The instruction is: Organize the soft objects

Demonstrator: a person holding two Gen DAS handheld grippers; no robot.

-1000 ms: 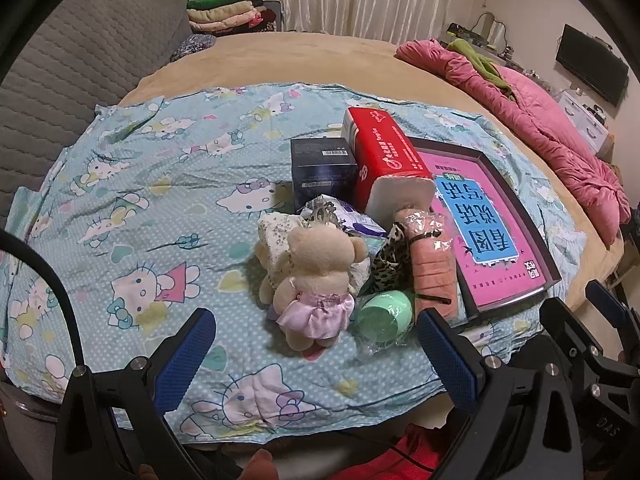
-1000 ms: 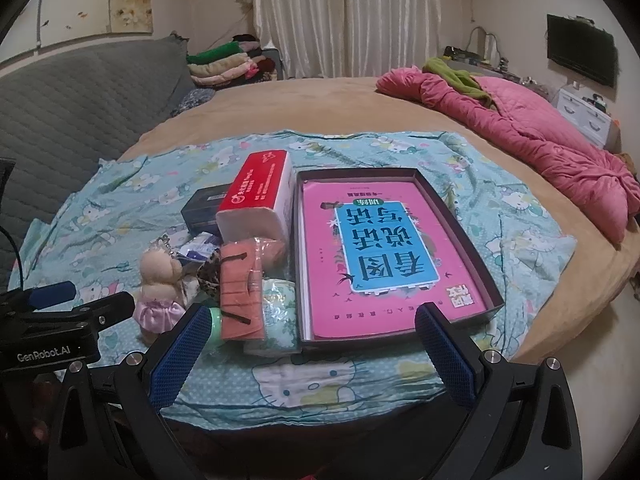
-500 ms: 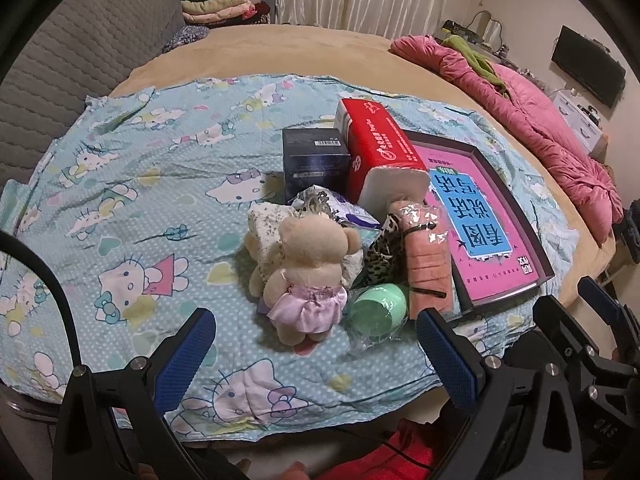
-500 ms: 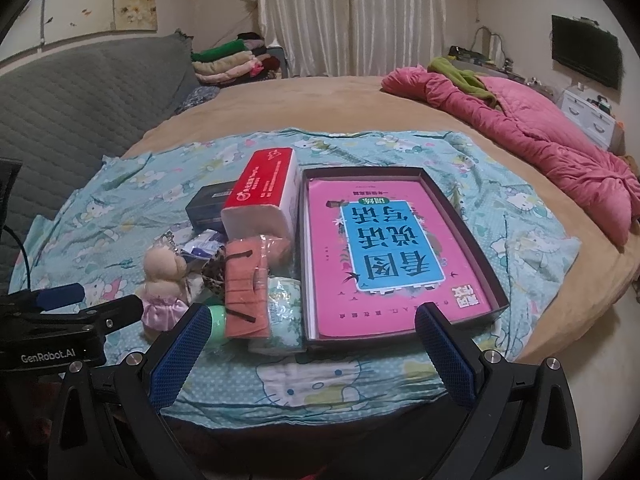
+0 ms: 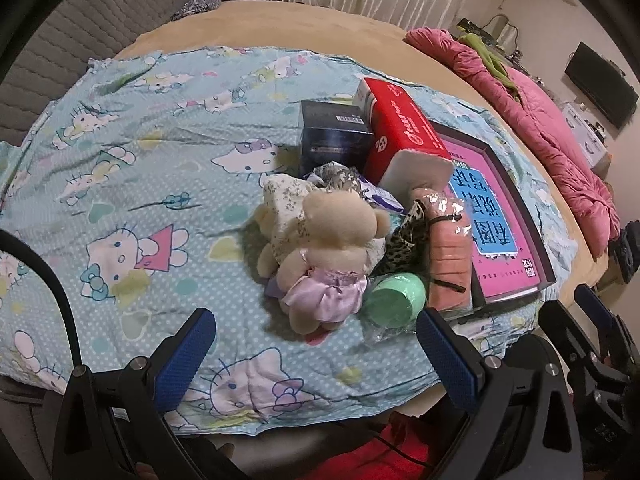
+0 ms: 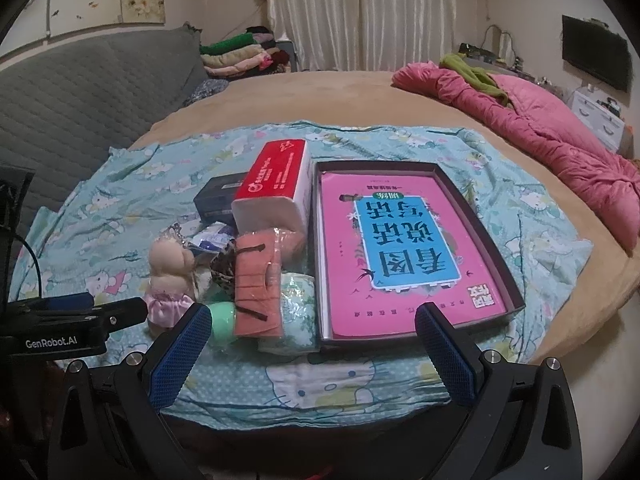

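Looking down the left wrist view, the left claw [image 5: 314,344] hangs with its two blue pads spread wide, gripping nothing, just short of one plush bear [image 5: 324,248] in a lilac skirt. That bear lies on the Hello Kitty sheet [image 5: 132,184] spread over the bed. Touching the bear's right side sits one green egg-shaped sponge [image 5: 394,300] in clear wrap, and beyond that one wrapped orange towel [image 5: 448,252]. Behind the bear: one floral cloth bundle [image 5: 286,200], one dark box [image 5: 334,140] and one red tissue pack [image 5: 404,136]. Far right of the bear, one tray [image 5: 516,204] holds one pink book [image 5: 492,216].

Over to the right wrist view: the right claw [image 6: 314,354] is also spread wide and empty, low in front of the tray [image 6: 480,208]. The bear [image 6: 170,276] stands at the left end of the pile, the left claw's tip [image 6: 120,312] just beside it. One orange towel [image 6: 258,280], one red tissue pack [image 6: 276,184], one pink book [image 6: 404,252].
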